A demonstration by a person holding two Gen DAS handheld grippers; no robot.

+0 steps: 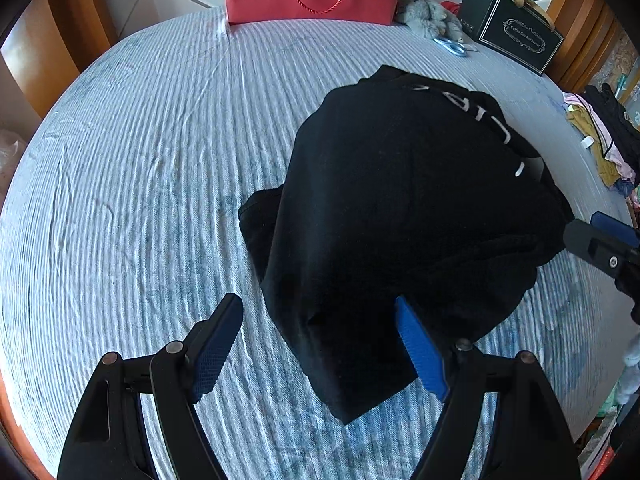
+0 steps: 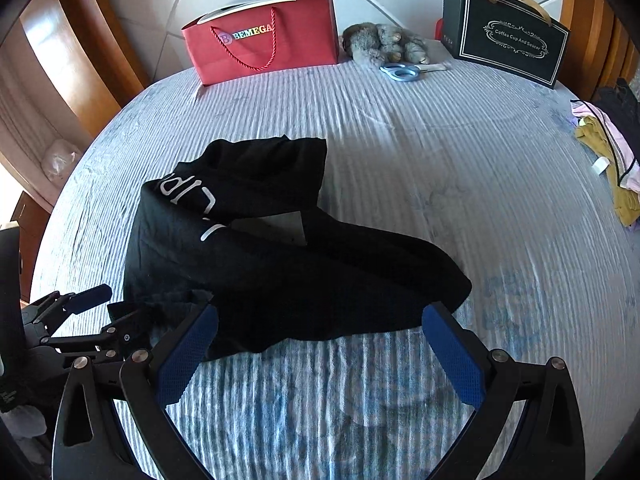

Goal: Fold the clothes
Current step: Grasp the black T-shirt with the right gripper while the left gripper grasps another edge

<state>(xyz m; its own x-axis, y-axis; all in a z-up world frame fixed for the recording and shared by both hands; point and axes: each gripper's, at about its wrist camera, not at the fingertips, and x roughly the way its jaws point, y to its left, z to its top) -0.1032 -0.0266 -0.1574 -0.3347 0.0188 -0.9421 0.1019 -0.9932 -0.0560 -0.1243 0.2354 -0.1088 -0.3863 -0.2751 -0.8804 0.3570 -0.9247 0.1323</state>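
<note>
Right now the black garment [image 1: 404, 216] lies partly folded near the middle of the tabletop [image 1: 140, 160], bunched into a thick, uneven heap with white lettering showing on its far part. Both tools stand with jaws spread and nothing between them: the left hand-held gripper [image 1: 320, 344] sits at the garment's near corner, one blue pad [image 1: 420, 350] over the cloth, and the right hand-held gripper [image 2: 320, 344] hovers just in front of the near hem.

To do the next fold well, I would judge it best to pinch only the top layer at two corners of the near edge, lift both together, and lay the edge across evenly, then smooth out the hump in the middle.

The cloth looks like soft, matte knit that drapes and holds loose creases. Beneath it, the table cover is a ribbed, blue-and-white striped fabric, slightly wrinkled, so the garment may drag on it. At the far edge stand a stiff red paper bag [image 2: 264, 40] with rope handles and a black gift bag [image 2: 508, 36].
</note>
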